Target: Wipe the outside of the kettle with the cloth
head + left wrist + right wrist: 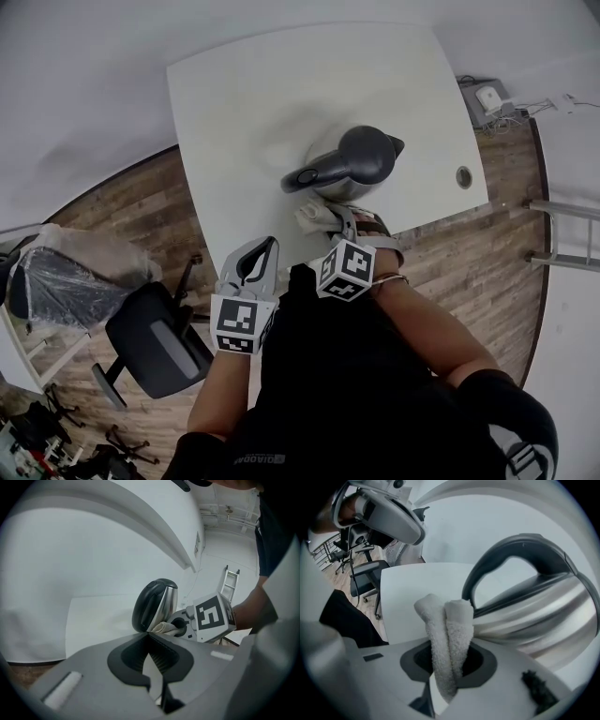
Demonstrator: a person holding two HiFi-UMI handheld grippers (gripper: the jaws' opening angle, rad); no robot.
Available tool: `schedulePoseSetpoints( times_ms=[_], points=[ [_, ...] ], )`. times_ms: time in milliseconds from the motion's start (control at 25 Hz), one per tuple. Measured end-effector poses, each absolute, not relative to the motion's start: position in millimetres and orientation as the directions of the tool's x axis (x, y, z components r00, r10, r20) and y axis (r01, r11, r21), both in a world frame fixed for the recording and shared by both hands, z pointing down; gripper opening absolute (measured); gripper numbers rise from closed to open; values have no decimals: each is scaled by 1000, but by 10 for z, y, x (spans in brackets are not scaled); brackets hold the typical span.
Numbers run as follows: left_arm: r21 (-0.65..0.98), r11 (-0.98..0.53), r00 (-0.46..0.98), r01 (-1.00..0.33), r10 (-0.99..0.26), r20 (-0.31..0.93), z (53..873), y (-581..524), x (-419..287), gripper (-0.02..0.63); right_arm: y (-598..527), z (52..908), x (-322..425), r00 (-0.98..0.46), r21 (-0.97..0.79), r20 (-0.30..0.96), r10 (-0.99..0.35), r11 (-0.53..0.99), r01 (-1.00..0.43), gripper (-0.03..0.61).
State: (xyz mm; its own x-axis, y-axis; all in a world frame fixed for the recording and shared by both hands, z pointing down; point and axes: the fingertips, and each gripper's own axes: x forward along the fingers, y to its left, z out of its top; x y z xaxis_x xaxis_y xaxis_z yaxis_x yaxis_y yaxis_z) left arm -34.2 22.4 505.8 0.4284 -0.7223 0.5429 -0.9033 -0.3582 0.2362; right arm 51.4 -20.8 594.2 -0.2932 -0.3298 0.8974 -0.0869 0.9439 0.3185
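The white tabletop [244, 94] carries a steel kettle [352, 159] with a dark lid and handle, standing close to its near edge. The right hand-held gripper [447, 667] is clamped on a folded white cloth [450, 634] touching the kettle's near side. The left hand-held gripper [149, 641] hangs off that edge, jaws together, empty.

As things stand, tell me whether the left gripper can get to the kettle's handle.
Probably yes. The left gripper is empty, jaws together, and only bare table lies between it and the handle on the kettle. The right gripper, shut on the cloth, sits off to the side.
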Motion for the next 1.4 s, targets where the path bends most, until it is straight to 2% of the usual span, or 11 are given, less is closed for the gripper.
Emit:
schedulePoseSetpoints(
  times_ms=[200, 360, 520, 640, 800, 1000, 1160, 1400],
  points=[
    [246, -350, 428, -904, -737, 524, 4941, 184, -335, 6, -196, 5665, 512, -382, 289, 864, -330, 944, -161, 92],
    [153, -390, 412, -908, -765, 494, 4777, 112, -302, 6, -182, 5225, 571, -517, 178, 800, -305, 943, -281, 92],
    [107, -427, 428, -898, -792, 436, 4538, 18, -221, 6, -178, 4663, 679, -701, -52, 651, -293, 904, -425, 92],
    [128, -430, 442, -894, -798, 409, 4430, -54, -208, 6, -297, 4307, 856, -785, -276, 521, -334, 805, -525, 92],
    [190, -411, 453, -892, -806, 382, 4348, -142, -237, 6, -545, 4031, 1145, -810, -502, 404, -425, 637, -585, 92],
    [153, -443, 467, -883, -808, 359, 4237, -166, -198, 6, -749, 3917, 1337, -812, -669, 331, -481, 488, -561, 92],
    [149, -448, 471, -881, -811, 347, 4195, -206, -173, 6, -924, 3871, 1446, -815, -739, 296, -499, 422, -526, 92],
    [149, -480, 501, -864, -795, 343, 4180, -181, -114, 6, -1054, 4044, 1633, -794, -788, 306, -525, 329, -521, 92]
  ],
)
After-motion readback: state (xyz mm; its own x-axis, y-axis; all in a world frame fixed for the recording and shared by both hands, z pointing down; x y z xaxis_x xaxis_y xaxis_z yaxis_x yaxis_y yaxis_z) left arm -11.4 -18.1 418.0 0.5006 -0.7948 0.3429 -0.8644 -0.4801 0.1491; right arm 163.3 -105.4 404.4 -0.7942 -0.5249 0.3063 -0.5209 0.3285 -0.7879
